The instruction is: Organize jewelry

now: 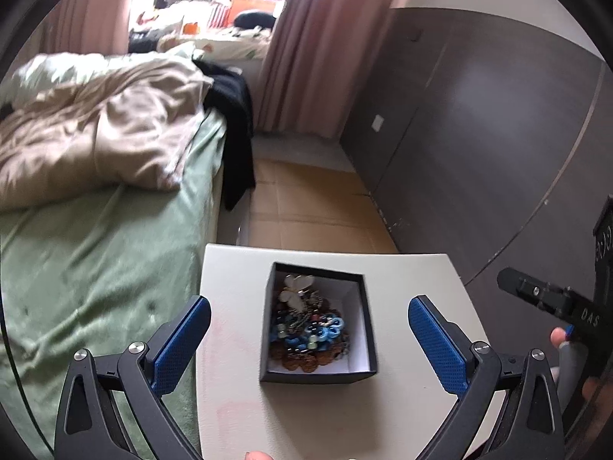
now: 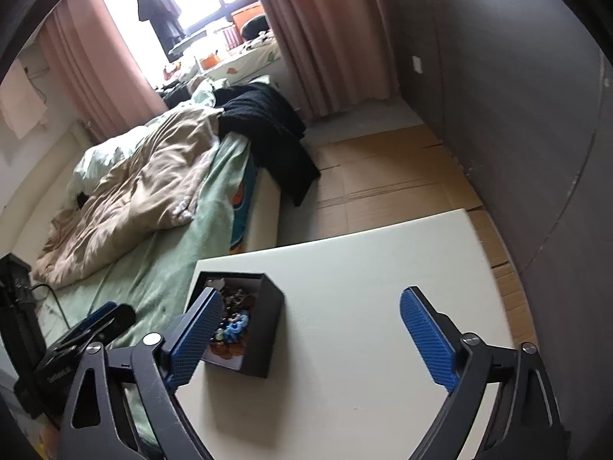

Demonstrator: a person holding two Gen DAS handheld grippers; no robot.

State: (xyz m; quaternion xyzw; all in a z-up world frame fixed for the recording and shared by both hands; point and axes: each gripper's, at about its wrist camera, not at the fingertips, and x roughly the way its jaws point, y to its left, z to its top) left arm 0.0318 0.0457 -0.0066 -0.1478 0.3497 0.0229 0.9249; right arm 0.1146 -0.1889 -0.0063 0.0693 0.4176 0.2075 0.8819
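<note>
A small black box [image 1: 318, 376] with a white lining stands on a white table [image 1: 237, 295]. It holds a heap of jewelry [image 1: 308, 329]: blue beads, brown pieces and a white butterfly piece on top. My left gripper [image 1: 309, 339] is open and empty, its blue pads wide on either side of the box, above it. In the right wrist view the box [image 2: 268, 318] sits at the table's left edge with the jewelry [image 2: 233, 320] showing inside. My right gripper [image 2: 311, 337] is open and empty over the table [image 2: 364, 268], its left finger in front of the box.
A bed [image 1: 95, 237] with a green sheet, beige duvet and black garment lies left of the table. Cardboard covers the floor [image 1: 306, 199] beyond. A dark wardrobe wall [image 1: 479, 115] runs along the right. The right gripper [image 1: 544, 295] shows at the left wrist view's right edge.
</note>
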